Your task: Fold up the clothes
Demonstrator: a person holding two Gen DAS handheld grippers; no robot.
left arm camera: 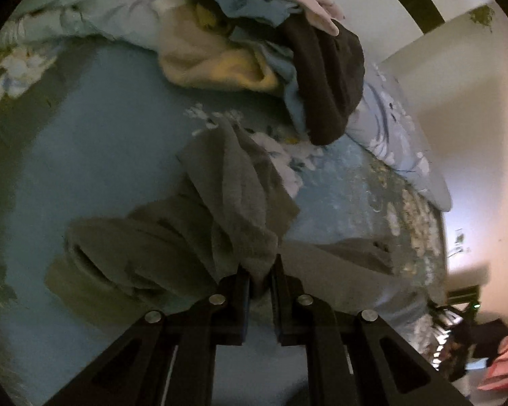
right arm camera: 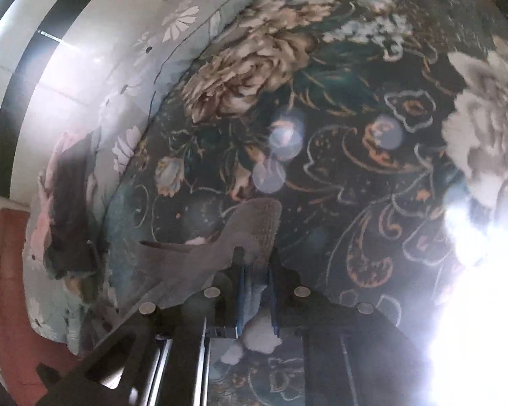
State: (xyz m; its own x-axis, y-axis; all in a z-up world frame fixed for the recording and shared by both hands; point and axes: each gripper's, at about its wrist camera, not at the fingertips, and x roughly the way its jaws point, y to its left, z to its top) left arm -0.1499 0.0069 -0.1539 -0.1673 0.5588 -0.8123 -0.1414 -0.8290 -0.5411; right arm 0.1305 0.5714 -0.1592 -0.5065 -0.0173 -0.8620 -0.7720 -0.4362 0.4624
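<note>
Bed (left arm camera: 94, 128): blue floral cover, soft under everything, so expect no firm backing when you press a crease.

Pile (left arm camera: 271, 44) of unfolded clothes at the far side of the bed: yellow, blue, pink and dark pieces tangled together, well apart from the piece in hand.

Grey garment (left arm camera: 220, 209): nearer you than the pile, partly lifted off the bed, the rest slumped in loose folds on the cover. It reads as a thick, fleecy knit. Judgement: light, fully limp, not slippery, nothing fragile. It will sag and bunch between your two holds, not stay flat.

Left gripper (left arm camera: 260, 272): fingers (left arm camera: 242, 291) nearly together, clamped on a gathered bunch of the grey cloth.

Right gripper (right arm camera: 255, 267): fingers (right arm camera: 242, 280) likewise close, pinching a grey edge (right arm camera: 254, 230); glare washes out the right of that view.

Hold advice: you have bunches, not corners. Better grips are a hem or seam edge, one layer thick, the two holds well apart along the same edge so the cloth hangs taut between them.
</note>
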